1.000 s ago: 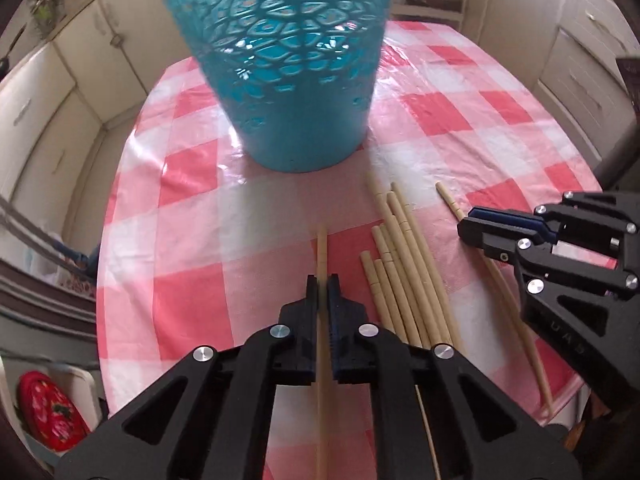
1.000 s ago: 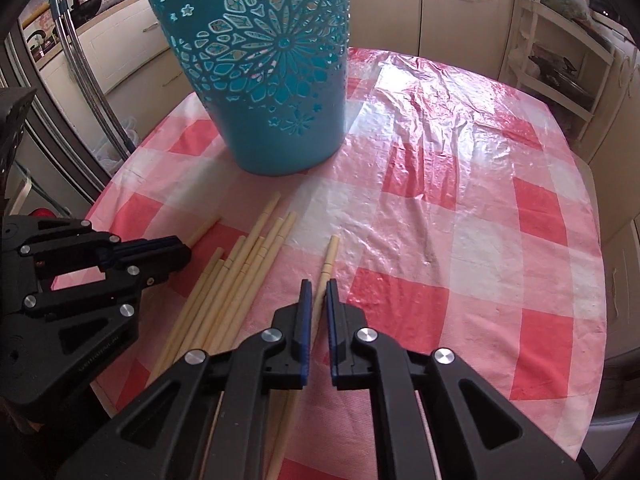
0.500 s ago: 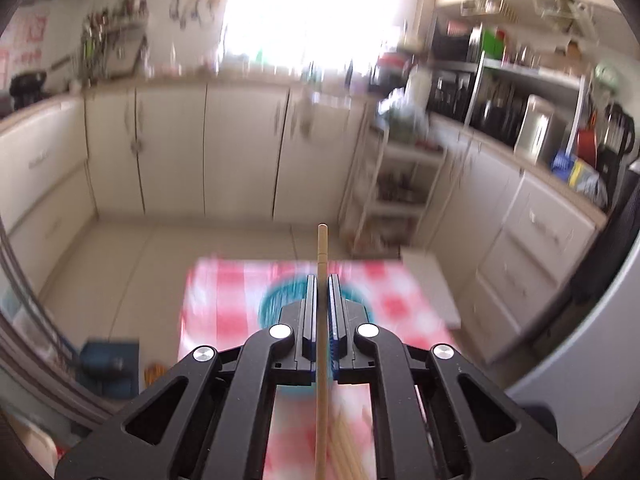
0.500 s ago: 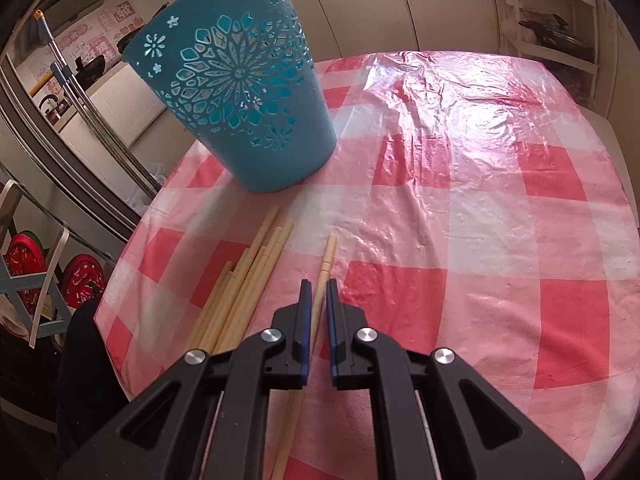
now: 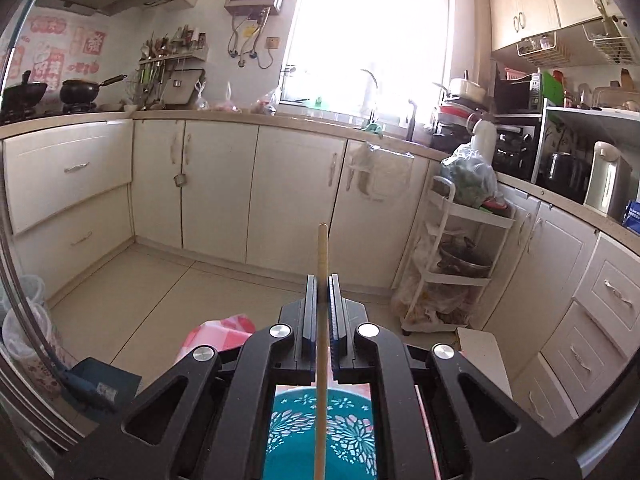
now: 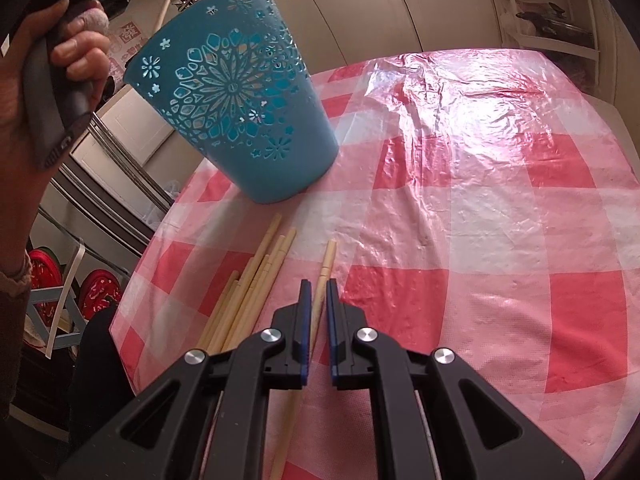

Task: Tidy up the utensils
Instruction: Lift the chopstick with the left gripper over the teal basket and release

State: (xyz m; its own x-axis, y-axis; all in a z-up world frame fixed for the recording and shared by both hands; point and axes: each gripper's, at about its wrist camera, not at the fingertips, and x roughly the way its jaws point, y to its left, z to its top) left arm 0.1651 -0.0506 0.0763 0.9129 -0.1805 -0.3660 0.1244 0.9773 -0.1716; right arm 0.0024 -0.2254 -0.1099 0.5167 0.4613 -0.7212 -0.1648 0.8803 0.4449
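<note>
Left hand-held gripper [image 5: 320, 300] clamped on one pale wooden chopstick [image 5: 322, 256], raised above the teal perforated plastic basket [image 6: 236, 104]. Right hand-held gripper [image 6: 316, 300] pinches another chopstick [image 6: 325, 268] beside the chopstick pile [image 6: 248, 288] on the red-checked surface [image 6: 480, 240].

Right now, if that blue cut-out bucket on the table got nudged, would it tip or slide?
Probably it tips easily: the bucket is tall and its base looks narrower than its rim. It looks like thin plastic full of cut-outs, so likely light. The glossy plastic tablecloth may let it slide first.
</note>
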